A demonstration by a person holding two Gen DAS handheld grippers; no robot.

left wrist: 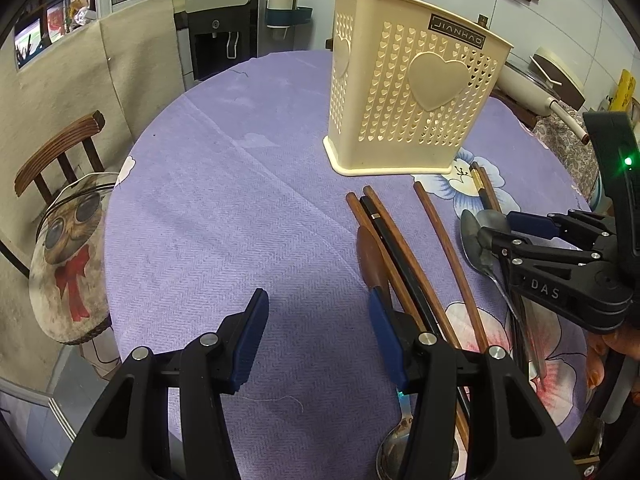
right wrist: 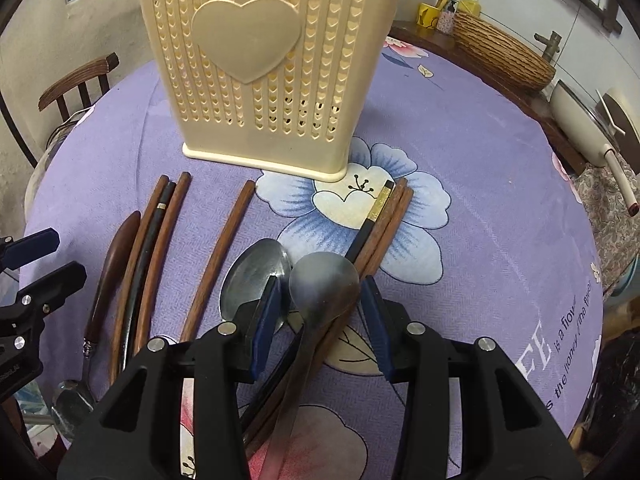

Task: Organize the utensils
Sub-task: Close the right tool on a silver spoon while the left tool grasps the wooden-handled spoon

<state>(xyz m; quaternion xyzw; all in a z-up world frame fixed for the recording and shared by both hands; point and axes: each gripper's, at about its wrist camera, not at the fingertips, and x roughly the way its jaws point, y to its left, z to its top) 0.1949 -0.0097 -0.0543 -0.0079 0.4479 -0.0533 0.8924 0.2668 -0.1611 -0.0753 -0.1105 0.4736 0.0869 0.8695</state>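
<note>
A cream perforated utensil holder [left wrist: 408, 92] [right wrist: 260, 72] with a heart on it stands upright on the purple cloth. In front of it lie several wooden chopsticks [left wrist: 448, 248] [right wrist: 216, 256], a brown wooden spoon [left wrist: 370, 256] [right wrist: 116, 256] and a steel spoon [right wrist: 252, 276]. My right gripper [right wrist: 320, 286] [left wrist: 492, 232] has its pads against the sides of a second steel spoon's bowl [right wrist: 324, 280], whose handle runs back between the fingers over some chopsticks. My left gripper [left wrist: 318, 296] [right wrist: 48, 260] stands open over bare cloth, its right finger above the wooden spoon.
A third steel spoon [left wrist: 394, 448] lies partly under the left gripper. A wooden chair [left wrist: 60, 152] with a printed cushion [left wrist: 68, 256] stands past the table's left edge. A wicker basket [right wrist: 504, 56] and a pan [right wrist: 580, 120] sit beyond the far right edge.
</note>
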